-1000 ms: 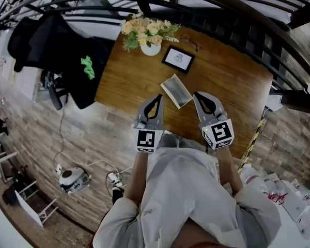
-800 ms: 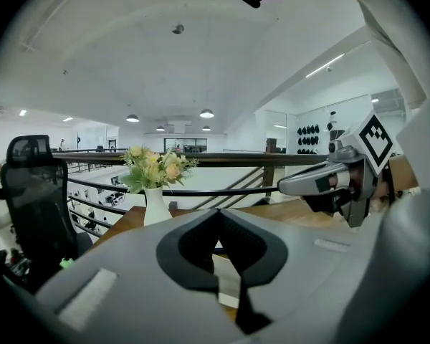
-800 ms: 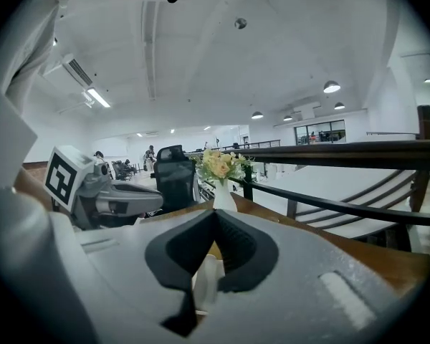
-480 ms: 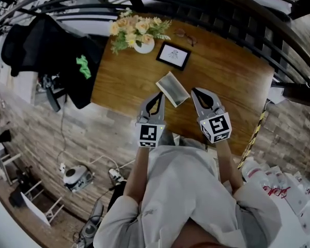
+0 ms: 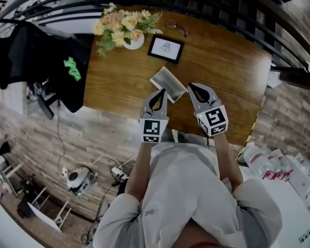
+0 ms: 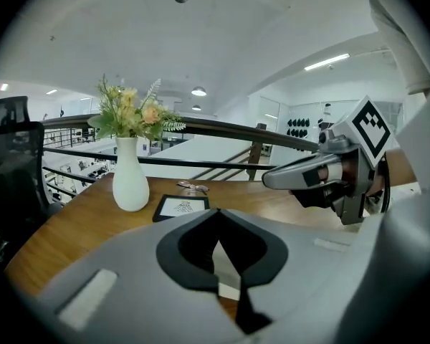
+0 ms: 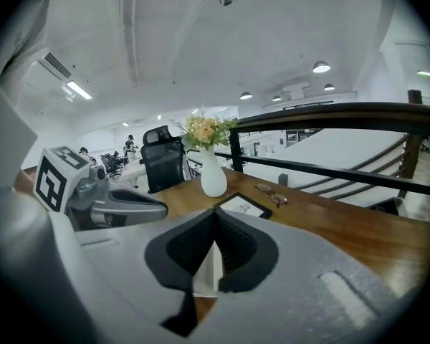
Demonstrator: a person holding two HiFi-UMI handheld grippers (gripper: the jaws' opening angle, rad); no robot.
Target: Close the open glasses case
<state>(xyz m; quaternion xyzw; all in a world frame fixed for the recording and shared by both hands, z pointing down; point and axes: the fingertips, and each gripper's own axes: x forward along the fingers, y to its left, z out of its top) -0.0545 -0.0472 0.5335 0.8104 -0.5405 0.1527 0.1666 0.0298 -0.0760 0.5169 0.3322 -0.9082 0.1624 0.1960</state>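
Your wooden desk (image 5: pixel 227 61) carries the open glasses case (image 5: pixel 168 81) near its front edge, just ahead of your two claws. Your left claw (image 5: pixel 161 91) and right claw (image 5: pixel 191 86) each have jaws pressed together, gripping nothing.

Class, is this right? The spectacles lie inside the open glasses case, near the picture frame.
No. The head view shows the spectacles on the table beyond the picture frame, not inside the glasses case, which is open and near the frame.
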